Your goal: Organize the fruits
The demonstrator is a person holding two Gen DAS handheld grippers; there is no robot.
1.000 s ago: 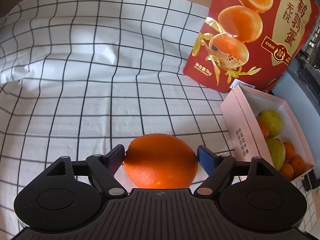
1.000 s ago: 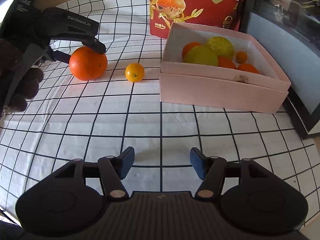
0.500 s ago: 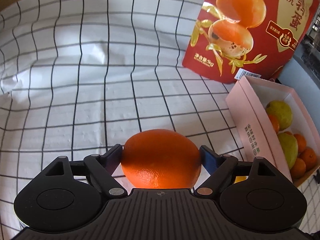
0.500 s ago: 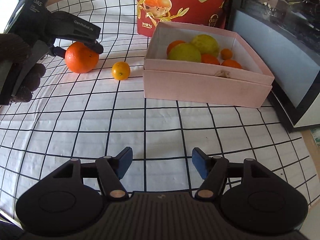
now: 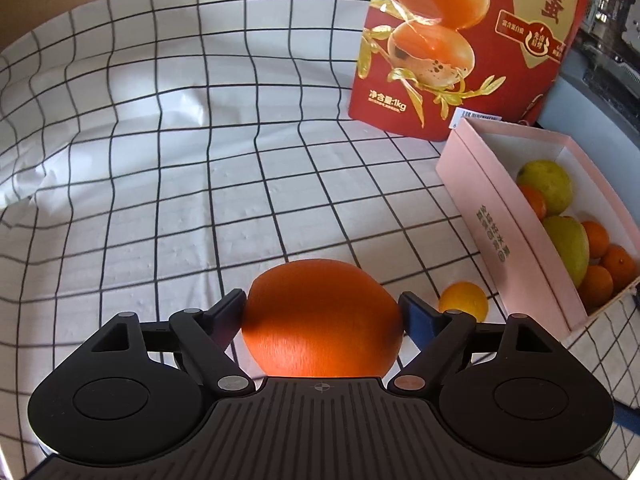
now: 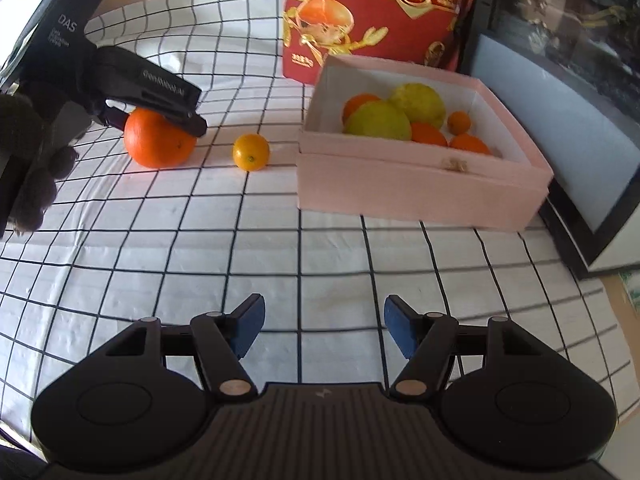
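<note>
Orange (image 5: 320, 316) clamped in left gripper (image 5: 322, 312).

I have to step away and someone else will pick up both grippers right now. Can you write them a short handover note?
Left gripper: shut on the large orange, near the cloth; whether it is lifted cannot be told.
Right gripper: open, holding nothing, above the checked cloth.
Pink box: open, already holds two yellow-green fruits and several small oranges.
Small orange: loose on the cloth between the large orange and the box.
Left to do: box the large orange, then the small orange.
</note>
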